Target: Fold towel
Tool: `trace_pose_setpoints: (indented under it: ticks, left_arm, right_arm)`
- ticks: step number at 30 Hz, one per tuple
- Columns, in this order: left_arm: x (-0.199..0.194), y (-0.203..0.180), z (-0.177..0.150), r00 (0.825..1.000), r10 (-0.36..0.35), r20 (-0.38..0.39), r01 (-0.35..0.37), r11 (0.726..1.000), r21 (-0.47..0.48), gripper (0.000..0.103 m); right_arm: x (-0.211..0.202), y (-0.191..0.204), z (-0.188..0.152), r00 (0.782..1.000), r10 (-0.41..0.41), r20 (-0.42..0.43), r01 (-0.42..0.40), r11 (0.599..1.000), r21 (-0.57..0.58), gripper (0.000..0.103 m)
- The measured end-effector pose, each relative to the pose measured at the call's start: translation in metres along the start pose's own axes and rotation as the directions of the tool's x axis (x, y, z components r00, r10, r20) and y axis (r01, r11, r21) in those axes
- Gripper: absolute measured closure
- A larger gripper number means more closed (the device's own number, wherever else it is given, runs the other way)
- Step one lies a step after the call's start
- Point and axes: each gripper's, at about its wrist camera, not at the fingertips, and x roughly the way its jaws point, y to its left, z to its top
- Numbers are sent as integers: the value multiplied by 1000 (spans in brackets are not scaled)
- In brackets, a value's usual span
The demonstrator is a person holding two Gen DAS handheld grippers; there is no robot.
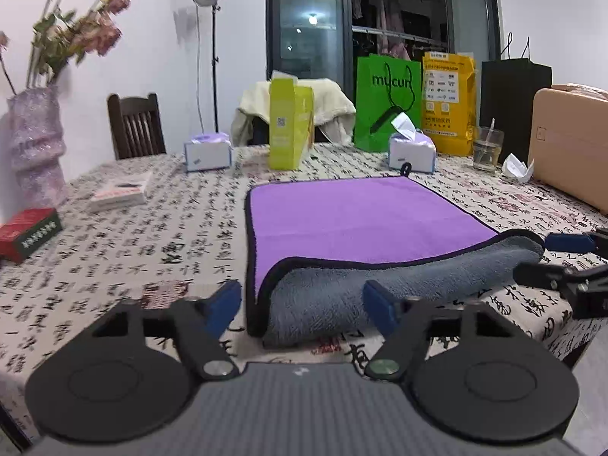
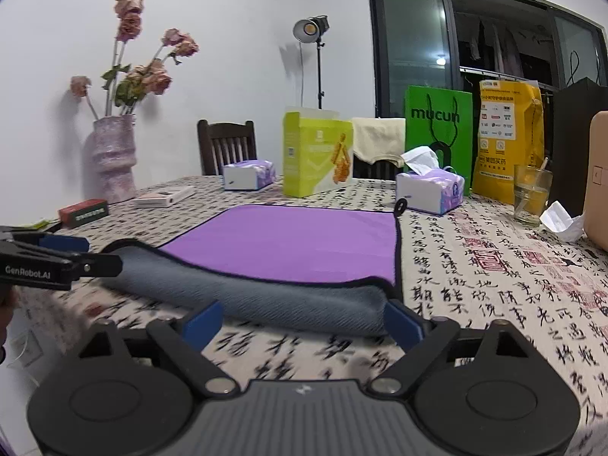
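Nearest the left wrist camera, the left gripper (image 1: 302,304) stands with its blue-padded fingers spread wide and nothing between them, hovering just before the near left corner of the towel (image 1: 353,212). That towel, purple on top with a grey underside and dark edging, lies on the desk (image 1: 152,250), whose cloth is printed with black calligraphy; its near edge is rolled back over itself, so a grey band (image 1: 380,277) shows along the front. In the right wrist view, the right gripper (image 2: 302,321) is likewise released, its fingers wide apart, with the right pad (image 2: 402,323) at or just beside the towel's near right corner and the left pad (image 2: 201,323) in front of the grey fold (image 2: 266,300); whether a pad touches the cloth cannot be told. Each gripper shows at the edge of the other's view, the two set at opposite ends of the rolled edge. Beyond the towel stand a yellow-green box (image 2: 315,152), two tissue packs (image 2: 431,188), a green bag (image 2: 437,129), a yellow bag (image 2: 505,133) and a glass (image 2: 532,193). A vase of pink flowers (image 2: 112,159) stands at the far left.
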Motion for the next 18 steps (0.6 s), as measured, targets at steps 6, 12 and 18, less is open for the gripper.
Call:
trace_pose_setpoints:
  ticks: [6, 12, 18]
  left_arm:
    - [22, 6, 6, 999, -18, -39, 18, 1000, -15, 48]
    - [32, 13, 7, 996, -34, -88, 32, 999, -28, 72]
    - [32, 12, 3, 995, -19, -93, 18, 1000, -8, 77]
  right_arm:
    - [24, -14, 9, 1000, -22, -3, 22, 1000, 2, 18]
    - [42, -25, 13, 999, -6, -37, 6, 1000, 14, 32]
    - [48, -27, 12, 996, -5, -84, 5, 1000, 0, 89]
